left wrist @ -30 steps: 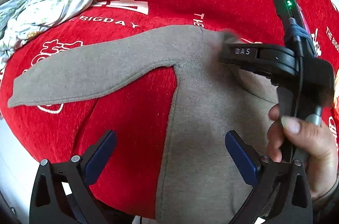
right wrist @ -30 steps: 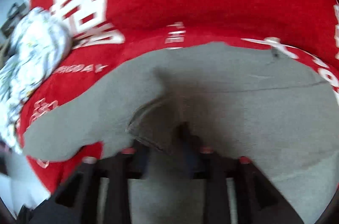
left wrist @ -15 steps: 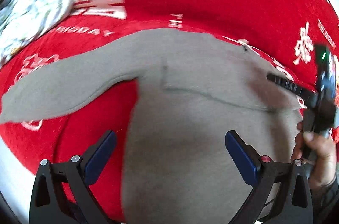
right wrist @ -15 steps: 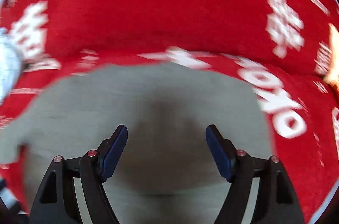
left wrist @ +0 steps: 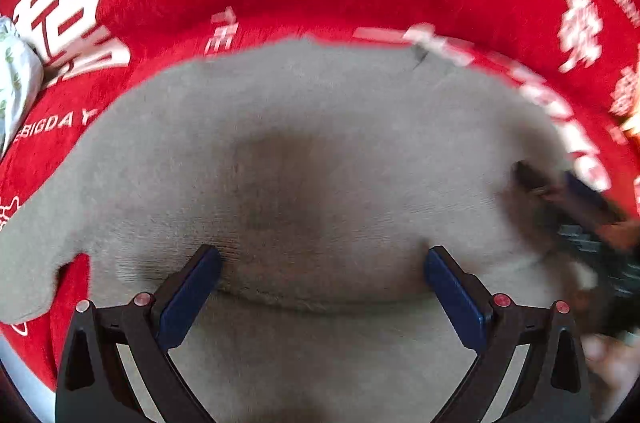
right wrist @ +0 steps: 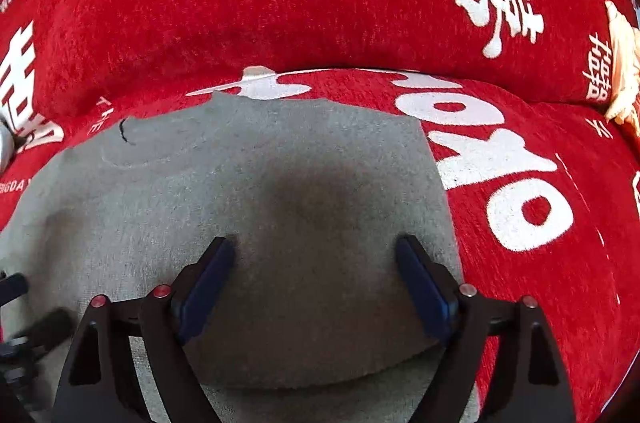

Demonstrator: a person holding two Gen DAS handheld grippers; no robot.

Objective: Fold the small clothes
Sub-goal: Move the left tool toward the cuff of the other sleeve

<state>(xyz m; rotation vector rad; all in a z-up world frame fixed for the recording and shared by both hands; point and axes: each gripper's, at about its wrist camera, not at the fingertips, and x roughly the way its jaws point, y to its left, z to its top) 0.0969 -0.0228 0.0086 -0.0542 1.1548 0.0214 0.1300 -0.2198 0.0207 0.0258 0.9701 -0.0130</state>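
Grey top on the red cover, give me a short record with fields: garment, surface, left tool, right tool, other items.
garment: grey top, lying flat, one sleeve out to the left in the left wrist view
surface: red cover with white lettering
left tool: left tool, open over the grey top, nothing gripped
right tool: right tool, jaws opening, only flat cloth under them
other items: patterned white cloth at far left; pale cloth at far right

My 2 cameras each ride a claw and look steeply down along its fingers, close above the flat grey knitted garment (left wrist: 320, 151) on the red plush cloth with white lettering (right wrist: 280, 3). The left view sits over the garment's left half, the right view over its right edge. Both share the garment's middle and neckline.
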